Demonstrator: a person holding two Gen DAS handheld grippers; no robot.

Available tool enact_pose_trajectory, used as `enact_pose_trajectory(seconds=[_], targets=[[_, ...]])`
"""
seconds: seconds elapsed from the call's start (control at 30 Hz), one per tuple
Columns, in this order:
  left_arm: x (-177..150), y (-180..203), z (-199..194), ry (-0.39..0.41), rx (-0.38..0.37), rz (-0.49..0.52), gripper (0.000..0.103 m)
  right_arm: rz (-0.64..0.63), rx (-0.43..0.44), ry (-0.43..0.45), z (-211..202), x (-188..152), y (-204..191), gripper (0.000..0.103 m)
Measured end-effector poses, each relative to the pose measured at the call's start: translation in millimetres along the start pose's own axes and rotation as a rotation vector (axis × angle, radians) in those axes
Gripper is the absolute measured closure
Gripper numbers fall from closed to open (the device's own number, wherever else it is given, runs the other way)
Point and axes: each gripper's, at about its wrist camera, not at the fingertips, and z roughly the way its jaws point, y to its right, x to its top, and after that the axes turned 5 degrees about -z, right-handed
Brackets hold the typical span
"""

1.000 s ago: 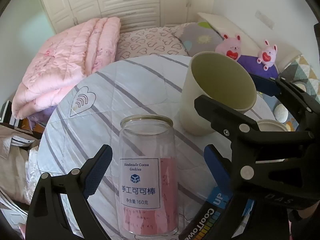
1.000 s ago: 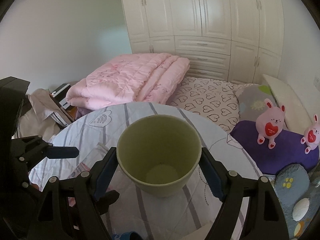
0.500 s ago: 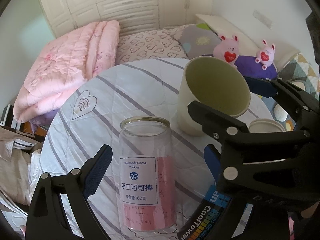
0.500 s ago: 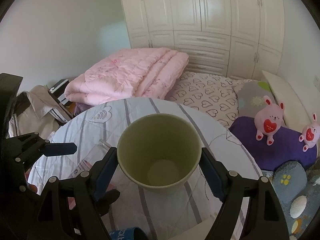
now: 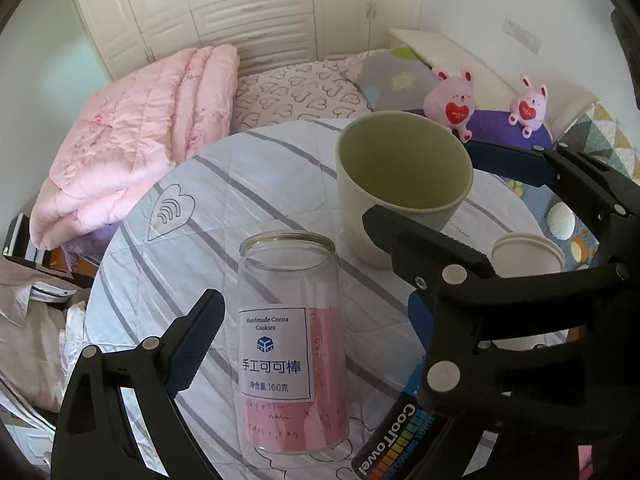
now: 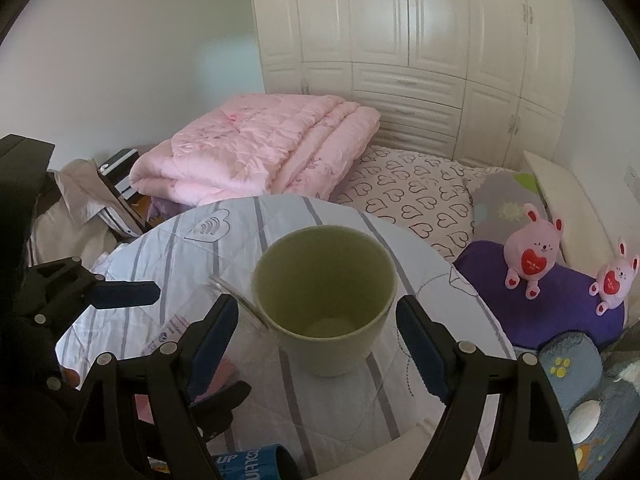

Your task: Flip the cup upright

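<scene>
The pale green, handleless plastic cup (image 6: pixel 325 300) stands on its base on the round table under a white quilted cloth with grey stripes (image 5: pixel 256 184), toward the table's far right part. Its long axis runs vertical and its open mouth points up — in the right wrist view the pale inner bottom shows straight down the bore.

The right gripper (image 6: pixel 318 330) sits around the cup with its jaws spread: the blue-padded fingers (image 6: pixel 212 330) flank the cup's wall left and right, with a visible gap on each side, so nothing is pinched. In the left wrist view the same gripper (image 5: pixel 436 196) reaches in from the right, one black finger crossing in front of the cup (image 5: pixel 402 184) and the other behind it.

The left gripper (image 5: pixel 308 340) has its jaws spread too — they straddle a clear glass jar with a white "Handmade Cocoa Cookies" label (image 5: pixel 290 340), which stands upright near the table's front edge with pink paper inside. The left finger (image 5: pixel 196 336) stands clear of the glass; the right finger is mostly hidden behind the other gripper.

A white round lidded tub (image 5: pixel 528 254) sits just right of the cup, and a dark "CoolTowel" tube (image 5: pixel 394 446) lies at the front edge.
</scene>
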Motion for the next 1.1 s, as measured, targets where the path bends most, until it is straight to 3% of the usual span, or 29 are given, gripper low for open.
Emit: enact_pose_trajectory(seconds=[0.33,0.57,0.83,1.1], targets=[[0,2,-4,0.009,-0.005,-0.002,0.009,0.008,-0.001,-0.004,-3,0,0,0.020],[-3,4,-29,0.048,-0.018,-0.003,0.009,0.018,-0.023,0.013,-22,0,0,0.020],[-24,6,-80,0.142,-0.040,-0.007,0.008,0.046,-0.069,0.070,-77,1,-7,0.020],[-67,11,-134,0.230,-0.052,0.013,0.003,0.104,-0.135,0.106,-139,-14,-25,0.020]])
